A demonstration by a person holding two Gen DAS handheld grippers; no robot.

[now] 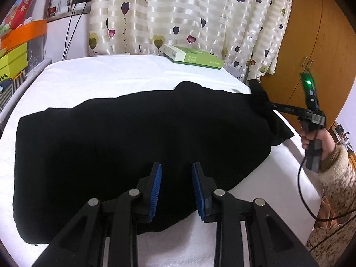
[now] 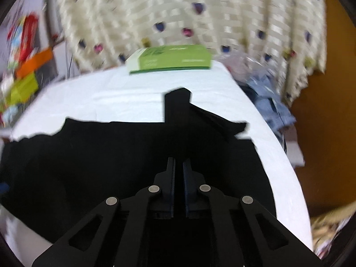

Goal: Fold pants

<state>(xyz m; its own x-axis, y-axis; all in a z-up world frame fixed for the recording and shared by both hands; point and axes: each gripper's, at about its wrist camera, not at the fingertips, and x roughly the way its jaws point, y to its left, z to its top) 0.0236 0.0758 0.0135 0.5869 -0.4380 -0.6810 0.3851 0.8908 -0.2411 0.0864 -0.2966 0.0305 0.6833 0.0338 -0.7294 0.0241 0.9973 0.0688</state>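
Item: black pants (image 1: pixel 138 151), lying as a broad dark mass across the middle of the white-covered table (image 1: pixel 115 75), reaching from near its left edge to its right edge, where one end spills slightly over. Condition: partly gathered, seemingly doubled into a thick slab, though the black cloth hides any fold lines, so the number of folds made cannot be read; judged as mid-task, with at least one further fold and a squaring-up left. Left gripper (image 1: pixel 176 191): blue-padded fingers apart, holding nothing, poised over the near side of the pants. Right gripper (image 1: pixel 259 93): seen from the left wrist view at the right edge of the table, its tip buried in the far right end of the cloth; in its own blurred view the fingers stand nearly together with a slim gap, and whether cloth lies between them cannot be told. Hand (image 1: pixel 316 140) in a speckled knit sleeve grips its handle. Surface: white towelling cover, mostly bare beyond the pants. Also on it: green box (image 1: pixel 193 57) at the far right corner. Room: cream curtain with heart print (image 1: pixel 178 15) behind the far edge, wooden wardrobe (image 1: pixel 311 44) to the right, stacked coloured boxes (image 1: pixel 15 51) to the left.
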